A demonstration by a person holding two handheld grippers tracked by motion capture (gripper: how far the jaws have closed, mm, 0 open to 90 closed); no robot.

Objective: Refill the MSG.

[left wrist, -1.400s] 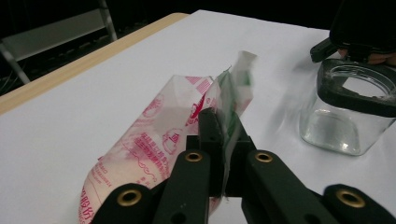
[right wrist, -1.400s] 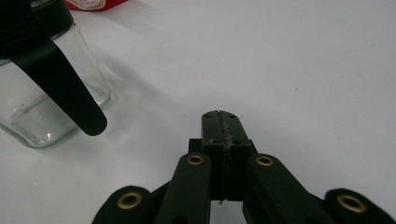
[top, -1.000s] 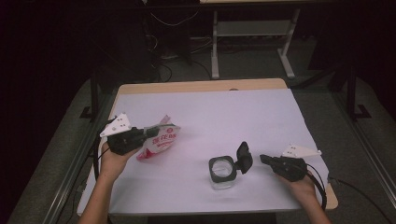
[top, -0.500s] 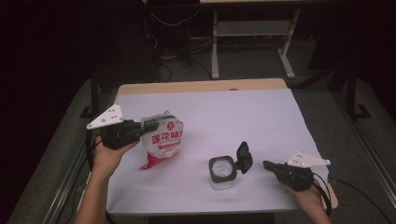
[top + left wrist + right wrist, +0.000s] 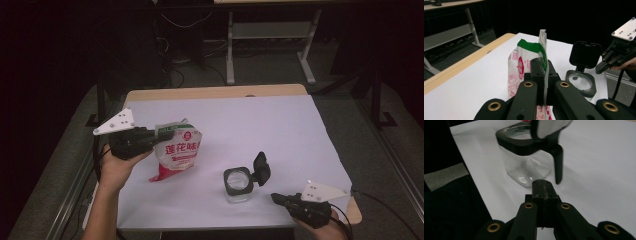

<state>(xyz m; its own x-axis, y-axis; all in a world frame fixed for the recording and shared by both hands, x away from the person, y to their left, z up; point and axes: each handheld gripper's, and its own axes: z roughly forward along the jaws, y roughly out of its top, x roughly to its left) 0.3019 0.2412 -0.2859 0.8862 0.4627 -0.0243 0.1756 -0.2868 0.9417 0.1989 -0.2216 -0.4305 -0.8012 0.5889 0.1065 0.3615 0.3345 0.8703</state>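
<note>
A white pouch [image 5: 176, 150] with red print and a green top band hangs upright over the left part of the table. My left gripper [image 5: 164, 136] is shut on its top edge, and the pouch [image 5: 524, 58] rises between the jaws of that gripper [image 5: 543, 65]. A clear glass jar [image 5: 238, 185] with a black rim and an open flip lid [image 5: 261, 167] stands right of centre. My right gripper [image 5: 278, 198] is shut and empty, low at the table's front edge beside the jar. The jar [image 5: 526, 160] stands just beyond the tips of that gripper [image 5: 543, 185].
A white sheet [image 5: 260, 130] covers the wooden table [image 5: 215, 92]. Desk frames and cables [image 5: 270, 40] stand on the dark floor behind the table. The front right table corner [image 5: 354, 212] lies beside my right hand.
My left gripper has raised the pouch from lying on the table to hanging upright and moved it slightly back. My right gripper has drawn back toward the front edge, away from the jar.
</note>
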